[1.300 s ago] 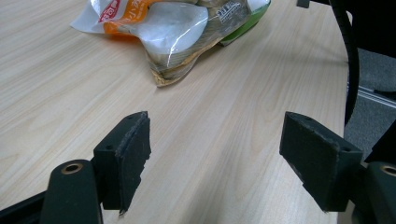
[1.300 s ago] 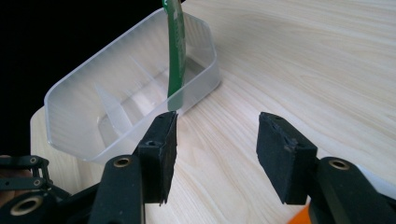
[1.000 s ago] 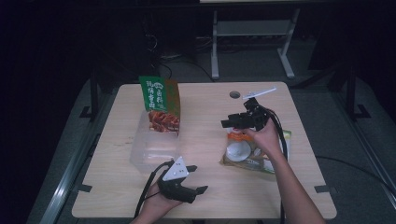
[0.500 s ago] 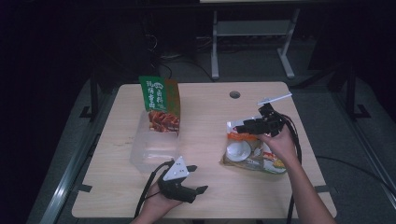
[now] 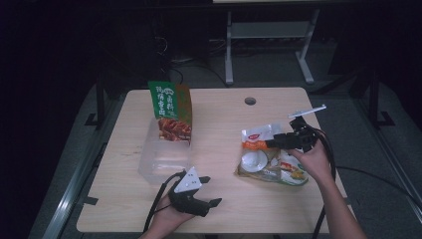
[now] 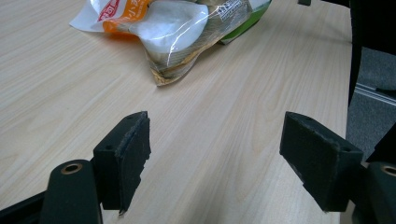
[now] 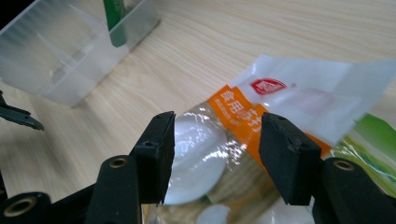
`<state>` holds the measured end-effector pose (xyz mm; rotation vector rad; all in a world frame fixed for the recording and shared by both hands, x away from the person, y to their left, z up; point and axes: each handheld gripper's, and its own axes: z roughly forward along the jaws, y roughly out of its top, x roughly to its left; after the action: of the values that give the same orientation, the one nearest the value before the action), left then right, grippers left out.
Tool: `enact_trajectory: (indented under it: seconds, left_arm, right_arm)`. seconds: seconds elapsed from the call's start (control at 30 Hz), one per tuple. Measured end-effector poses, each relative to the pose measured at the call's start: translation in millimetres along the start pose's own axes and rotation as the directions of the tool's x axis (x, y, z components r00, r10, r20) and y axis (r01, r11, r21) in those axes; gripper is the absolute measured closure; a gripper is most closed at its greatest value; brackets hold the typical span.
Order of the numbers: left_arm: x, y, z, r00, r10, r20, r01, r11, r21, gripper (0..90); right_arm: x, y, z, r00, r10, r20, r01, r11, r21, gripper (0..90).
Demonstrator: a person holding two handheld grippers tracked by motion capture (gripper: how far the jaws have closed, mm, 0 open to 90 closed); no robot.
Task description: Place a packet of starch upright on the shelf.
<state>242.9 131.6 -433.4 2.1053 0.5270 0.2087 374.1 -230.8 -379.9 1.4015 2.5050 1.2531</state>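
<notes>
A clear bag (image 5: 268,155) with an orange and white label and white contents lies on the right of the wooden table (image 5: 219,119), over a green packet. My right gripper (image 5: 269,144) hovers just above the bag's label end, open, jaws either side of the orange strip (image 7: 243,116) without pressing it; in the right gripper view the gripper (image 7: 217,149) looks down on it. Near the front edge my left gripper (image 5: 211,191) rests open, pointing right toward the bag (image 6: 177,28), with bare wood between its pads (image 6: 126,158).
A clear plastic box (image 5: 161,162) sits left of centre with a green and red snack bag (image 5: 169,112) standing in its far end. A round cable hole (image 5: 250,101) is at the back. Cables trail off the front and right edges.
My right gripper has drifted right and toward the person, sinking slightly over the bag, with its jaws staying apart. The left gripper, the box and the bags have not moved.
</notes>
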Motion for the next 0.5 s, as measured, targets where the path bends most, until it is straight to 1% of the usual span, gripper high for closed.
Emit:
enact_trajectory:
  seconds: [0.17, 0.3, 0.37, 0.4, 0.5]
  left_arm:
    - [0.1, 0.1, 0.2, 1.0, -0.001, -0.001, 0.001, 1.0, 0.001, 24.2]
    - [-0.1, 0.0, 0.7, 1.0, -0.002, -0.001, 0.002, 1.0, 0.001, 24.2]
    - [-0.3, 0.0, 0.7, 1.0, -0.003, 0.0, 0.003, 1.0, 0.004, 24.3]
    - [-0.2, 0.0, 0.9, 1.0, -0.001, 0.0, 0.001, 1.0, 0.006, 24.2]
    - [0.0, -0.1, 1.4, 1.0, 0.0, 0.001, 0.0, 1.0, 0.007, 24.2]
  right_arm:
    - [-6.2, -6.3, -6.9, 0.9998, 0.014, 0.014, -0.014, 1.0, -0.007, 45.2]
    - [-14.3, -13.4, -9.3, 0.9984, 0.045, 0.034, -0.045, 0.999, 0.002, 45.0]
    - [-18.2, -16.1, -8.9, 0.9977, 0.054, 0.04, -0.054, 0.999, 0.003, 45.0]
    - [-20.0, -17.3, -8.2, 0.9968, 0.067, 0.042, -0.068, 0.998, 0.008, 45.0]
    - [-25.5, -19.2, -3.3, 0.9948, 0.086, 0.054, -0.087, 0.996, 0.02, 45.0]
